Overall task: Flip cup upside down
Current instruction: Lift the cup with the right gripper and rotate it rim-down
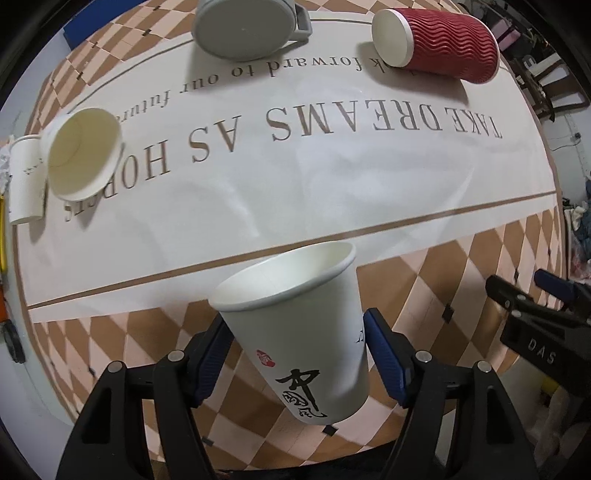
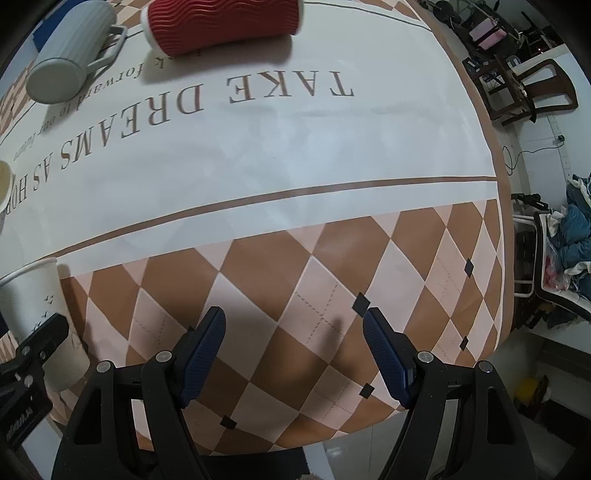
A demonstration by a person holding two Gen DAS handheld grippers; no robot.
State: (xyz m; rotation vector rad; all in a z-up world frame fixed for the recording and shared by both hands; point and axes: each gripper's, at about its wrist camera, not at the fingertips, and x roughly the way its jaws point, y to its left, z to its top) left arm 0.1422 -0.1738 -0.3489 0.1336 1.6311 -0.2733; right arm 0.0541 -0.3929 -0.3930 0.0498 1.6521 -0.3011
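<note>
A white paper cup (image 1: pixel 299 332) with black brush lettering and a red seal stands mouth up, slightly tilted, on the checked tablecloth. My left gripper (image 1: pixel 295 354) has its blue pads on both sides of the cup, shut on it. The same cup shows at the left edge of the right wrist view (image 2: pixel 40 317). My right gripper (image 2: pixel 293 350) is open and empty above the checked cloth, to the right of the cup; it also shows in the left wrist view (image 1: pixel 535 295).
A red ribbed cup (image 1: pixel 439 44) lies on its side at the far right. A grey mug (image 1: pixel 240 27) lies on its side at the far middle. A white cup (image 1: pixel 83 153) lies on its side at the left, beside another white cup (image 1: pixel 26 181). The table edge (image 2: pixel 504 258) runs along the right.
</note>
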